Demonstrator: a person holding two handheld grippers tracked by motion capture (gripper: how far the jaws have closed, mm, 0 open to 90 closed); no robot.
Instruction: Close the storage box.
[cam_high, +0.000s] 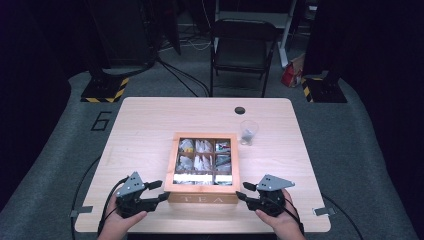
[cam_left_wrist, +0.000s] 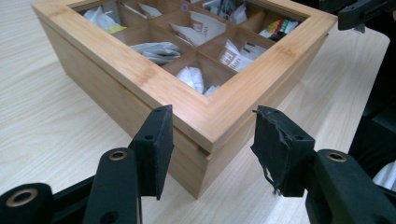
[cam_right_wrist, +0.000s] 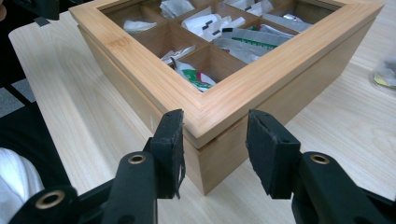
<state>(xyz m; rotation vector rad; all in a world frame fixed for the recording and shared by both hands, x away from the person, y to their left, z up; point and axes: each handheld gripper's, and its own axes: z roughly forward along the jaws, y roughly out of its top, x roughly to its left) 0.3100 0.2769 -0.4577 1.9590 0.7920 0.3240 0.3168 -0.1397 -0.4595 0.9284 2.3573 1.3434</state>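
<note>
A pale wooden table (cam_high: 145, 125) carries a square bamboo tea box (cam_high: 202, 196) with compartments of tea bags, near its front edge. The left tool (cam_high: 161, 190) and right tool (cam_high: 242, 191) each straddle a front box corner, jaws apart, not pressing.

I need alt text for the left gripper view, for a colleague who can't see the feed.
The left gripper has its two black jaws open on either side of the near corner of a wooden tea box, one pad close against its side and the other apart. Through the box's framed lid, compartments hold tea bags, and the box sits on a pale wooden table.
</note>
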